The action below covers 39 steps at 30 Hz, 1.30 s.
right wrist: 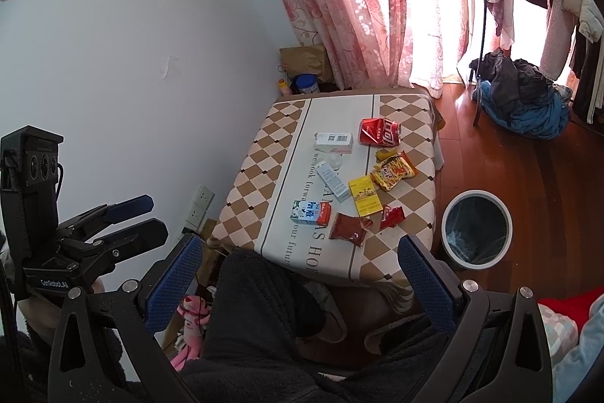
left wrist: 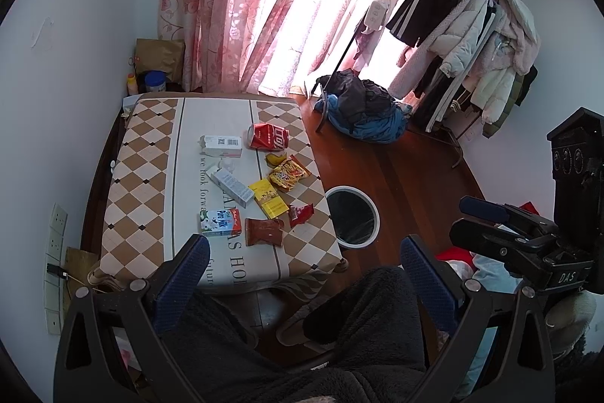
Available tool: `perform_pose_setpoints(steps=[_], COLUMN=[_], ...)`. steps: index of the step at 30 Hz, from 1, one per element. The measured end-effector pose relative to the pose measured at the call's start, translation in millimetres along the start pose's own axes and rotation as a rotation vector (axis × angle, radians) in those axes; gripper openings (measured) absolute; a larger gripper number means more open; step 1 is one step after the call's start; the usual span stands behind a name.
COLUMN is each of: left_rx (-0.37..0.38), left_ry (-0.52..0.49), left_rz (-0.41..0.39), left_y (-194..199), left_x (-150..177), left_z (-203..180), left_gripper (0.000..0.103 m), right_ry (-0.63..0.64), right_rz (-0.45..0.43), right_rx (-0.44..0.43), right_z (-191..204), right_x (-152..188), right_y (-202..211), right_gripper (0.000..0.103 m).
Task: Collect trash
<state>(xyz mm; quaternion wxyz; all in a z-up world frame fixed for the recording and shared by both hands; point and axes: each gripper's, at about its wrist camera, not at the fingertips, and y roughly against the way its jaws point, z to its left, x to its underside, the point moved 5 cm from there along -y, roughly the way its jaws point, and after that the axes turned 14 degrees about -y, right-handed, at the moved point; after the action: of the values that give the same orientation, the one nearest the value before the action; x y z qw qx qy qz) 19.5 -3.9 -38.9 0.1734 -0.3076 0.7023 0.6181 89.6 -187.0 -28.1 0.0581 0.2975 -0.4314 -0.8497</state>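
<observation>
**Litter spread on the bench, both grippers raised and empty**

Left wrist view: the left gripper (left wrist: 305,259) hangs above the person's dark fleece-clad knees, jaws spread wide with nothing between them. Ahead, the bench (left wrist: 143,153) with its checked cloth carries all the trash. A crushed red can (left wrist: 268,137) lies on its side at the far end, next to a white barcode box (left wrist: 221,145). Nearer are a long pale carton (left wrist: 231,186), a yellow flat packet (left wrist: 271,197), an orange snack bag (left wrist: 289,173), a small red wrapper (left wrist: 300,214), a dark red sachet (left wrist: 263,232) and a blue milk carton (left wrist: 220,222). The bin (left wrist: 372,208), white-rimmed with a dark liner, stands on the wood floor just beside the bench's right edge. The right gripper (left wrist: 481,221) shows at the right, jaws parted and empty.

Right wrist view: the right gripper (right wrist: 298,261) also has its jaws released, holding nothing. The same scatter lies ahead, the milk carton (right wrist: 310,213) and sachet (right wrist: 349,227) nearest, the bin (right wrist: 507,216) to the right. The left gripper (right wrist: 137,220) shows at the left.

All of it is probably light. The wrappers are thin, crinkly and likely slippery; pinch an upturned edge. The cartons look stiffer; grip them across their narrow sides. The dented can may roll; take it across the body.
</observation>
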Motion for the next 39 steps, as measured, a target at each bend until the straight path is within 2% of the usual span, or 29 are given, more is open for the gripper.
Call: perform_pose_setpoints(steps=[30,33,35,39], left_rx=[0.007,-0.068,-0.161,-0.274], left_ry=[0.002,0.001,0.020,0.112], left_rz=[-0.003,0.007,0.041,0.151], left_y=[-4,-19,-46,-113], left_x=[-1,0,3,19], left_z=[-7,0,13,49], left_gripper=[0.103,0.103,0.103,0.103], right_ry=[-0.003,-0.058,-0.112,-0.280], right_rz=[-0.009,-0.051,-0.057,-0.011], right_rx=[0.005,0.043,0.052,0.072], right_z=[3,-6,-17,-57], right_x=[0,-7,-10,-10], right_y=[-5,-15,-33,-92], right_gripper=[0.103,0.103,0.103,0.103])
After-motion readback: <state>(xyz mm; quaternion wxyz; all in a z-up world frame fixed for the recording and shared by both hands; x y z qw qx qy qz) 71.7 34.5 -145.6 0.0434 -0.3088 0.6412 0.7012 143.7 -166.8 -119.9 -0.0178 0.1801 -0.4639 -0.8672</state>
